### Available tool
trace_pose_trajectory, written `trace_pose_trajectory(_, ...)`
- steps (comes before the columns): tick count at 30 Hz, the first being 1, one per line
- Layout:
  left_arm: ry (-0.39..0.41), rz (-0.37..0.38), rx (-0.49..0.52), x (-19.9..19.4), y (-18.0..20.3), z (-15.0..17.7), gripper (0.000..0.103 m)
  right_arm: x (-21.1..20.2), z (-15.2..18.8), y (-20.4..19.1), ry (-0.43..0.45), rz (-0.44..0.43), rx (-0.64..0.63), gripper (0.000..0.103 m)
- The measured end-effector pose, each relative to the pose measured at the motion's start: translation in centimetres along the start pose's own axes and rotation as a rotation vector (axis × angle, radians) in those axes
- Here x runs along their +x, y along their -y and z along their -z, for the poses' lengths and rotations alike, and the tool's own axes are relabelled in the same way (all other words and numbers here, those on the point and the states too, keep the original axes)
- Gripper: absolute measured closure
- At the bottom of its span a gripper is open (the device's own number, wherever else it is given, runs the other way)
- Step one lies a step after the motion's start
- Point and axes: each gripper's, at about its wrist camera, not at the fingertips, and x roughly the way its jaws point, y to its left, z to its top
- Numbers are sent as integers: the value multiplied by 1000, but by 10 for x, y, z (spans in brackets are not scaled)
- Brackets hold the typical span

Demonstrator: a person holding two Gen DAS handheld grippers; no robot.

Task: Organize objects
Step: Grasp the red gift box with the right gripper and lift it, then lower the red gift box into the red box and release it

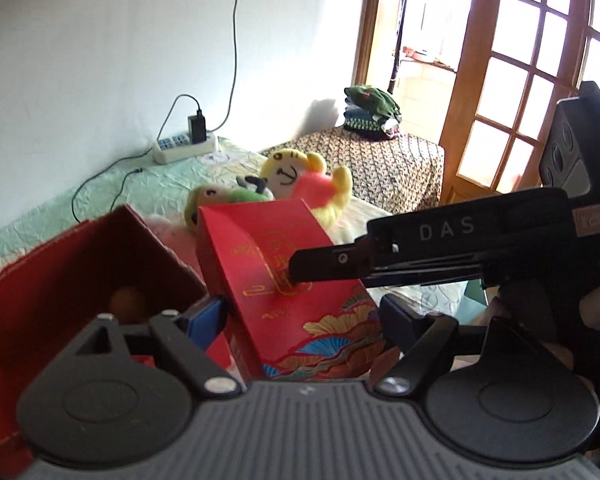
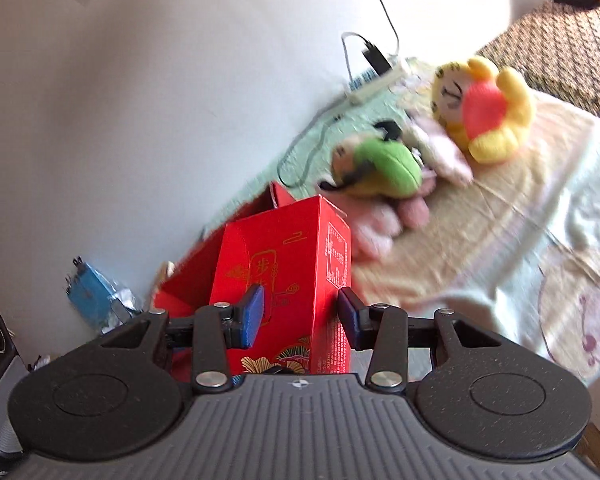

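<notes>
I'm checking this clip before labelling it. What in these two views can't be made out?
- Left wrist: round brownish object inside the open red box, dim and blurred.
- Left wrist: pink plush, mostly hidden behind the tall red carton.
- Right wrist: carton's side print, too small.
- Right wrist: blue item, blurred.
</notes>
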Motion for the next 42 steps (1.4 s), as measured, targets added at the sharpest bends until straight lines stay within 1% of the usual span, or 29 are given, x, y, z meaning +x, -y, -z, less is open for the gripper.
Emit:
trace_pose_trajectory(4, 49, -48, -7, -11, -19, -13, 21, 16, -20, -16, 21, -50, -40, 59)
trace_pose_trajectory(8, 78, -118, -57, -13, -47, -24, 21, 43, -35, -40, 8, -100, -97, 59)
trace_pose_trajectory(12, 86, -197, -108, -16, -78, -22, 21, 77, -43, -63, -36, -147, -158, 59)
trace_pose_trajectory(15, 79, -254, -154, -15, -103, -21, 21, 106, -46, -75, -108, -185, -163, 59)
trace_pose_trajectory(18, 56, -304, -205, -10, -126, -14, 21, 138, -47, -84, -199, -200, -161, 59)
trace_pose_trajectory(21, 21, -351, -259, -2, -149, -3, 21, 169, -41, -93, -295, -199, -175, 59)
trace_pose_trajectory(26, -49, -385, -355, 17, -181, 18, 21, 209, -23, -101, -425, -179, -190, 59)
trace_pose_trajectory(30, -112, -421, -387, 31, -195, 31, 21, 231, -9, -102, -518, -164, -188, 59)
trace_pose_trajectory(34, -163, -433, -418, 40, -200, 44, 21, 243, -1, -104, -564, -136, -211, 58)
trace_pose_trajectory(39, -199, -455, -434, 45, -203, 50, 24, 255, 9, -111, -615, -77, -254, 59)
trace_pose_trajectory(42, -214, -480, -435, 45, -207, 51, 24, 259, 12, -115, -639, -73, -261, 59)
